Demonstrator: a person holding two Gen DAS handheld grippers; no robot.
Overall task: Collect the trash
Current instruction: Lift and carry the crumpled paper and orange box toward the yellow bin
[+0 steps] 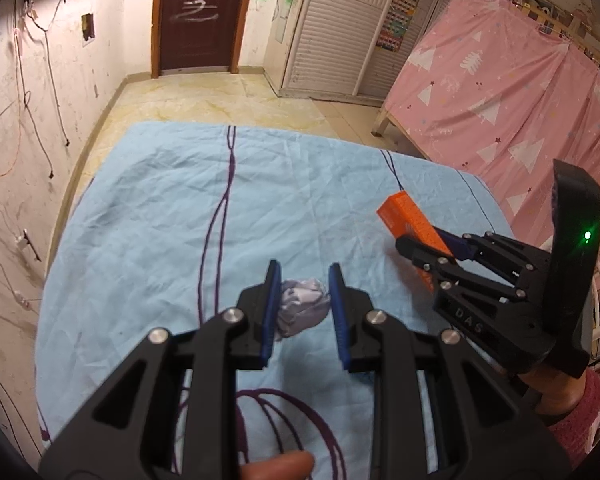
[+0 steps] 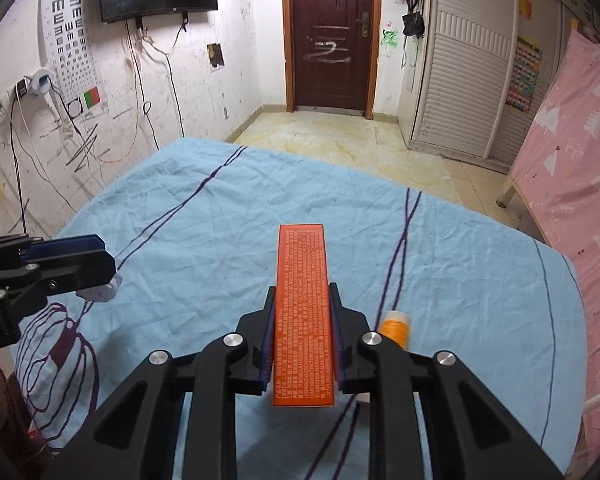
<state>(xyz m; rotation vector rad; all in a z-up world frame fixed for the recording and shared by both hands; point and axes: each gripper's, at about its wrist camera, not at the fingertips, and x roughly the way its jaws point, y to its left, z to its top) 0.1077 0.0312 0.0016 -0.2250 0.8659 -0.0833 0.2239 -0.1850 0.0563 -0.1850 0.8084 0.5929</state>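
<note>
Left claw [image 1: 304, 304] sits low over the blue sheet [image 1: 160, 208] with a crumpled wad [image 1: 302, 306] of pale tissue between its blue pads [image 1: 274, 300]; the jaws stand narrow, and both pads look to press on the wad's sides, so I judge it gripped rather than merely straddled. From the right wrist view the same claw [image 2: 100, 276] shows at the left edge, the wad [image 2: 102, 290] bulging out beneath its tips and resting on or just above the sheet [image 2: 220, 220]; which, I cannot tell. Right claw [image 2: 302, 334] is closed on an orange box [image 2: 303, 304], a long flat carton that runs forward between the pads and juts well past the tips, its near end reaching back toward the camera. The left wrist view confirms this: the box [image 1: 410, 222] sticks out of the right claw [image 1: 432, 248], tilted, its far end raised off the sheet. An orange spool [image 2: 396, 326] stands on the sheet just right of the right claw, partly hidden behind its finger, and is not held. So the step in hand seems to be the pick-up: both claws have a piece of trash, and neither has been carried off yet. No bin or bag shows in either view, so the next move calls for lifting both pieces clear of the sheet and finding the place to drop them, keeping the grips firm, since the soft wad could slip out and the long box could swing in the jaws. The spool would remain for a later pass, if it counts as trash.
</note>
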